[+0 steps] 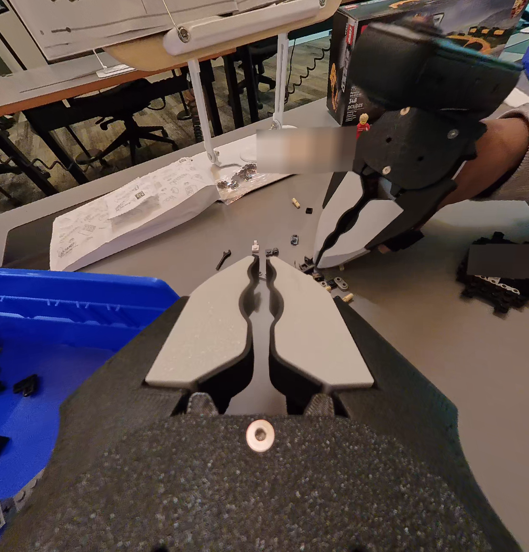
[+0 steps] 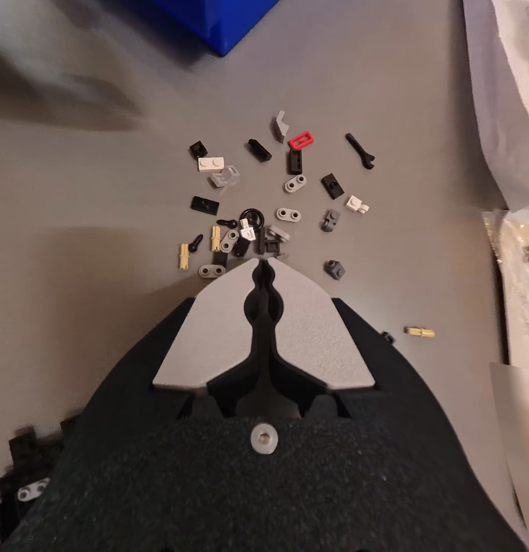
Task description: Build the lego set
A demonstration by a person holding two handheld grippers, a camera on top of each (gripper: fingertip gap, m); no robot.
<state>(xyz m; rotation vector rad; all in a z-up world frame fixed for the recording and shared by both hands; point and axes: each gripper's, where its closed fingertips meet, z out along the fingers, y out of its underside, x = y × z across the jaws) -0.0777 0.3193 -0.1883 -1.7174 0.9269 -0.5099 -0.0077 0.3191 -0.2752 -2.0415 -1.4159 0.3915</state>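
In the left wrist view my left gripper (image 1: 261,263) is low over the grey table (image 1: 406,358). Its fingers are shut on a thin grey lego plate (image 1: 262,268) that stands on edge between the tips. A white clip plate (image 1: 255,246) and a dark grey clip plate (image 1: 271,252) lie just beyond. My right gripper (image 2: 264,261) is shut, with its tips down at the near edge of a scatter of small pieces (image 2: 251,236). It also shows in the left wrist view (image 1: 317,263), tips on the table among black pieces. Nothing shows plainly between its pads.
A blue bin (image 1: 78,298) with a few black parts stands left. A white printed paper bag (image 1: 131,215) and a clear parts bag (image 1: 236,179) lie behind. The black partial build (image 1: 499,286) sits right. The set's box (image 1: 344,74) and a minifigure (image 1: 363,124) stand far right. A black wrench (image 2: 360,150) lies loose. The left gripper's tips are roughly 12 cm from the right gripper's.
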